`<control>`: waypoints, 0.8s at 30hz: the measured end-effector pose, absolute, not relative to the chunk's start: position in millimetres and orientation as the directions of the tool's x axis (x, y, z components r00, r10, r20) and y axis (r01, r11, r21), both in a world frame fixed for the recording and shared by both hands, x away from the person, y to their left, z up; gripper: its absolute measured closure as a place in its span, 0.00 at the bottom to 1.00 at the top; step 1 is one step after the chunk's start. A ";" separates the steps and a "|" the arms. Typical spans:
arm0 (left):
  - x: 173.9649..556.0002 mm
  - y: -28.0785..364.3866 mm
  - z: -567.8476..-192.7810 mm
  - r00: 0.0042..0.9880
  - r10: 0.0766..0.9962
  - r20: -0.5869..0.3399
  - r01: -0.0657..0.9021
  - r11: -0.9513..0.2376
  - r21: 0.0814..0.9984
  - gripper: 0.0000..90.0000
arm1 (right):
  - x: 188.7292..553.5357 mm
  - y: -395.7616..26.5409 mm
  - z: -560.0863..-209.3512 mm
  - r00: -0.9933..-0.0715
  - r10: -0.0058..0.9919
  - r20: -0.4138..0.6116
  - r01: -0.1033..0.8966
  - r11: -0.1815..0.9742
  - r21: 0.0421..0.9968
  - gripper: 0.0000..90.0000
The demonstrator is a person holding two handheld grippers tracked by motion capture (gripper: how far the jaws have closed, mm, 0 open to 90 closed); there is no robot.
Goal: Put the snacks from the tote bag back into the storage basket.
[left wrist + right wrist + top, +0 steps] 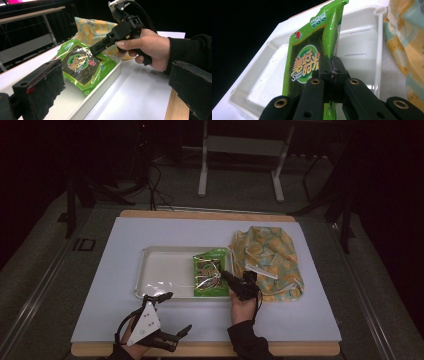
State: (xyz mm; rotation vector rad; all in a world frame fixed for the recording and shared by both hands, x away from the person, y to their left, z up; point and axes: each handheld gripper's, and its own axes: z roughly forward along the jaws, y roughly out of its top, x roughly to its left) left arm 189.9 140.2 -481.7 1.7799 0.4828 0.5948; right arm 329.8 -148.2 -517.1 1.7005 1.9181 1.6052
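Right gripper is clamped on the green seaweed packet's edge, probably placing it in the white tray, while left gripper idles, jaws apart.

We see dim room, black surroundings; glare on green packet; our near jaws blurred in gripper views.

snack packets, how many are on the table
1: a green packet lying in the right end of the white tray, pinched at its edge by the right gripper. The patterned bag beside the tray could hide more.
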 end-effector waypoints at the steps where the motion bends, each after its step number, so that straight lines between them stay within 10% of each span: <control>1: 189.9 140.3 -481.7 0.788 0.597 0.150 0.025 -0.275 0.961 0.00 | 329.2 -147.8 -518.4 -0.360 0.774 0.521 0.652 -0.190 0.734 0.99; 24: 191.0 139.3 -482.2 0.789 0.595 0.154 0.023 -0.279 0.960 0.00 | 331.7 -151.9 -528.3 -0.338 0.821 0.459 0.711 -0.097 0.697 0.98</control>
